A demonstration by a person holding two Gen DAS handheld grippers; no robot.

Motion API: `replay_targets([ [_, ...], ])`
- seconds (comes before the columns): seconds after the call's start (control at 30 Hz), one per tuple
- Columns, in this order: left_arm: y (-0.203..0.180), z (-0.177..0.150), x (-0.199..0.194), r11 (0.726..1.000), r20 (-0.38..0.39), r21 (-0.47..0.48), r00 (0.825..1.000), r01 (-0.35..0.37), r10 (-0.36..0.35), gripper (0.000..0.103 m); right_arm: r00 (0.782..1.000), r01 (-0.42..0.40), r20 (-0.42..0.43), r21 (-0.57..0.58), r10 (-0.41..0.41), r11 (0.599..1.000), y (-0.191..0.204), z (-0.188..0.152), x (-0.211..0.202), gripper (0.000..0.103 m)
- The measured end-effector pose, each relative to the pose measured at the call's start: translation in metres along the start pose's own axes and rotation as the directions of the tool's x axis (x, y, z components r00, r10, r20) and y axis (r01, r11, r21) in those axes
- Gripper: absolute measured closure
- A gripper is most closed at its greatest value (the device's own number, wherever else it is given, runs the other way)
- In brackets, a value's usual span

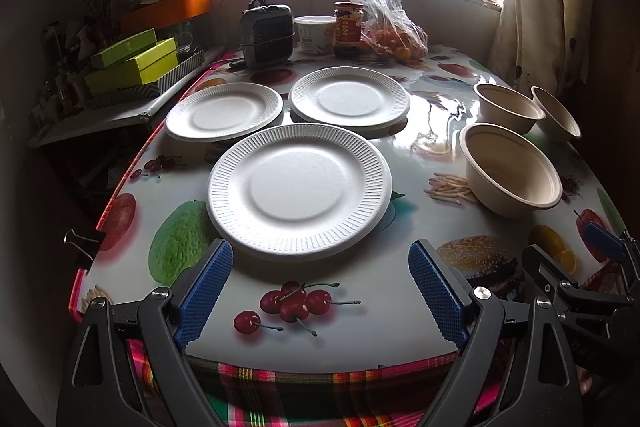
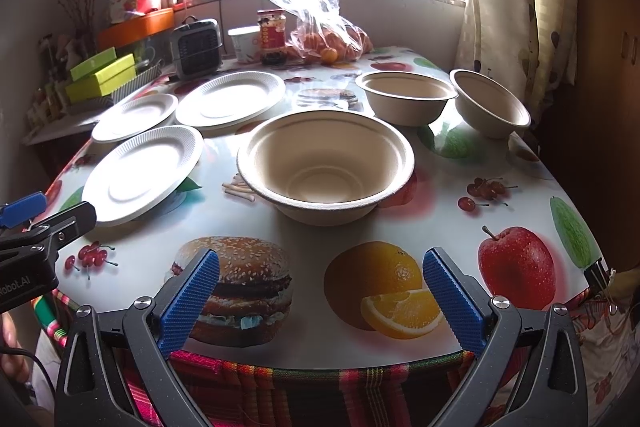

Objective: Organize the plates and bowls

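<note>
Three white paper plates lie on the fruit-print table: a near plate (image 1: pixel 299 190), a far left plate (image 1: pixel 224 111) and a far right plate (image 1: pixel 349 98). Three beige paper bowls stand to the right: a near bowl (image 2: pixel 326 165), a middle bowl (image 2: pixel 405 97) and a tilted far bowl (image 2: pixel 490 103). My left gripper (image 1: pixel 320 287) is open and empty, just short of the near plate. My right gripper (image 2: pixel 320 299) is open and empty, at the table's front edge before the near bowl. The right gripper also shows in the left wrist view (image 1: pixel 576 259).
At the back of the table stand a small grey heater (image 1: pixel 267 35), a white tub (image 1: pixel 316 34), a jar (image 1: pixel 349 29) and a plastic bag of oranges (image 1: pixel 394 35). Green boxes (image 1: pixel 132 65) sit on a shelf at the left. A curtain (image 2: pixel 516 7) hangs at the right.
</note>
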State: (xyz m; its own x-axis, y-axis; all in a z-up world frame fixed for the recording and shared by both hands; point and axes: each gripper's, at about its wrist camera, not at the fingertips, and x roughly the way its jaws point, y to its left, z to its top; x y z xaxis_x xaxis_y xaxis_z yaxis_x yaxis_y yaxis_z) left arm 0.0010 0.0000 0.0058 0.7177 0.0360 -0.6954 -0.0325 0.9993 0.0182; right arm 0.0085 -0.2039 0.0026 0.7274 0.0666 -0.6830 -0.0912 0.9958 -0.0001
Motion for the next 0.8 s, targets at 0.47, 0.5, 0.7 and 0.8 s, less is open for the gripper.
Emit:
replay_targets([
  [0.47, 0.0018, 0.0003, -0.0011, 1.000, 0.002, -0.001, 1.000, 0.003, -0.003, 0.013, 1.000, 0.000, 0.000, 0.000, 0.000, 1.000, 0.0001, -0.0002, 0.0000, 0.000],
  [0.5, 0.0018, 0.0002, -0.0013, 1.000, 0.002, -0.001, 1.000, 0.003, -0.003, 0.013, 1.000, 0.000, 0.001, 0.000, 0.000, 1.000, 0.0001, -0.0003, 0.0000, 0.000],
  [0.7, 0.0016, 0.0004, -0.0011, 1.000, 0.003, -0.001, 1.000, 0.002, -0.002, 0.013, 1.000, 0.000, 0.000, 0.000, 0.000, 1.000, 0.0005, -0.0004, 0.0003, 0.000],
  [0.8, 0.0016, 0.0004, -0.0011, 1.000, 0.002, -0.001, 1.000, 0.003, -0.003, 0.013, 1.000, 0.000, 0.000, 0.000, 0.000, 1.000, 0.0003, -0.0002, 0.0004, 0.000],
])
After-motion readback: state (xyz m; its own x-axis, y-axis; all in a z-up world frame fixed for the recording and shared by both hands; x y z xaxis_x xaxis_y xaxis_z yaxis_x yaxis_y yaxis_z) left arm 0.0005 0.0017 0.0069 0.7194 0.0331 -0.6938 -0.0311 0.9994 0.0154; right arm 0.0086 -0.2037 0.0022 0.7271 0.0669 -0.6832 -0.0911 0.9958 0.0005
